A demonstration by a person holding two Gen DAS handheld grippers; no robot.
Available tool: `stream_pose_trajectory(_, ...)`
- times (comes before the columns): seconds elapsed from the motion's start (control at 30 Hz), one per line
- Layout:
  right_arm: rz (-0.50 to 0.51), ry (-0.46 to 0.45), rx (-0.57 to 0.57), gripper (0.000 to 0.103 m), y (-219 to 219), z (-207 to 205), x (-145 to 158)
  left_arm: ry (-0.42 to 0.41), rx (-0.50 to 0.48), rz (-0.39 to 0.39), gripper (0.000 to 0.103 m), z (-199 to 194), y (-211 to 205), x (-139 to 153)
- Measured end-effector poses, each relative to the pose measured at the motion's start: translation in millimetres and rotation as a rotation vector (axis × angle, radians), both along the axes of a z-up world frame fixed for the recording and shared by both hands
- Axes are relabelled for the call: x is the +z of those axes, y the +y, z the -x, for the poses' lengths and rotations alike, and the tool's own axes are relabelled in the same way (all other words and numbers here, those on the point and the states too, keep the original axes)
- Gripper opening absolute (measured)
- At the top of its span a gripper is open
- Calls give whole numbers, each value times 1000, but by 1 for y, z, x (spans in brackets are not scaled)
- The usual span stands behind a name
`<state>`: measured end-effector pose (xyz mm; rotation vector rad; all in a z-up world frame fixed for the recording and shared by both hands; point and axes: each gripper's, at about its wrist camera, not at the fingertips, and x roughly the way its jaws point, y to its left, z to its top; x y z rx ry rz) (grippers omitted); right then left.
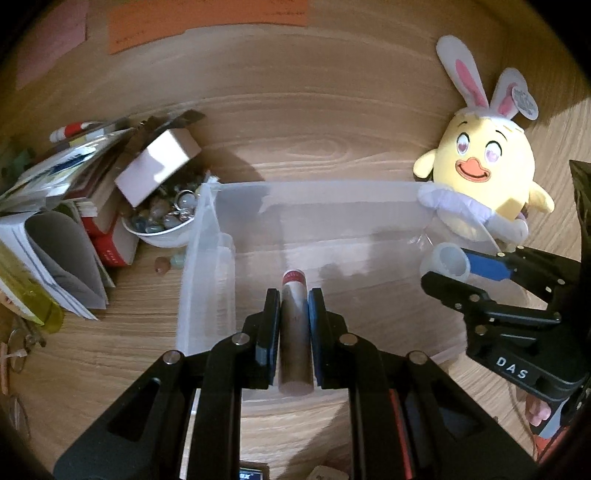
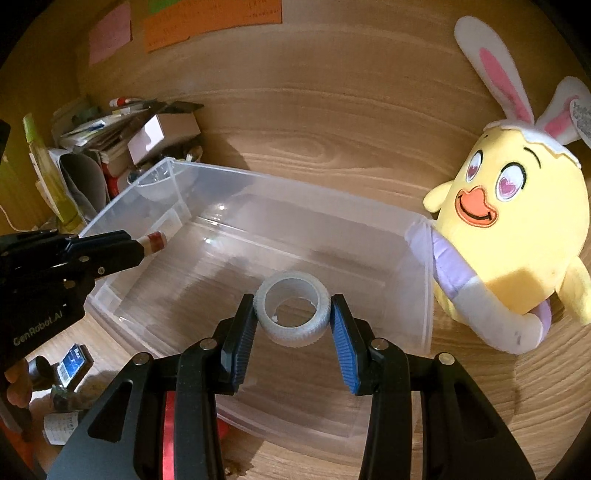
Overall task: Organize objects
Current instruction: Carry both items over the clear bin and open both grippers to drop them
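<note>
The far end of the small brown cylindrical tube with a red-banded cap point(image 1: 294, 325) is blurred, and any lettering on it cannot be read; its near end sits between the black and blue pads of the left gripper point(image 1: 293, 306), which is clamped tight on it, above the near left part of the clear rectangular plastic storage bin point(image 2: 236, 206). The right gripper point(image 2: 293, 314) holds a white textured roll of tape point(image 2: 291, 308) between its ribbed blue pads, closed on the roll's sides, over the bin's interior. The bin's floor shows only wood grain through the plastic. Behind the bin's left corner, a white round bowl of polished stones and key rings point(image 1: 164, 221) is partly hidden by a tilted pale pink cardboard box point(image 1: 159, 166) and a leaning pile of books and papers point(image 1: 62, 206). A yellow plush chick with white rabbit ears point(image 2: 517, 236) leans against the bin's right wall, its lower body cut off by the rim in the left view. All rest on a light wood-grain desk point(image 1: 314, 122); pink and orange paper notes point(image 2: 210, 22) hang on the back panel, their writing illegible. Small items at the lower left of the right view are too dark to identify.
</note>
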<state>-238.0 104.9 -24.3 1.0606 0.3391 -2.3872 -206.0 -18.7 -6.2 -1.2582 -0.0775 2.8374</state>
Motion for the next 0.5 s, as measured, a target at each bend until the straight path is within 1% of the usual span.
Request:
stream_pose_trajectory(0.23,2,-18,2,37,-1,3,-3,-37,-20,-5,15,8,8,-9)
stream_pose_trajectory(0.5,-2,-24,-3,37,-2,3,-3,-44,-19,-20,15,7,5,-11)
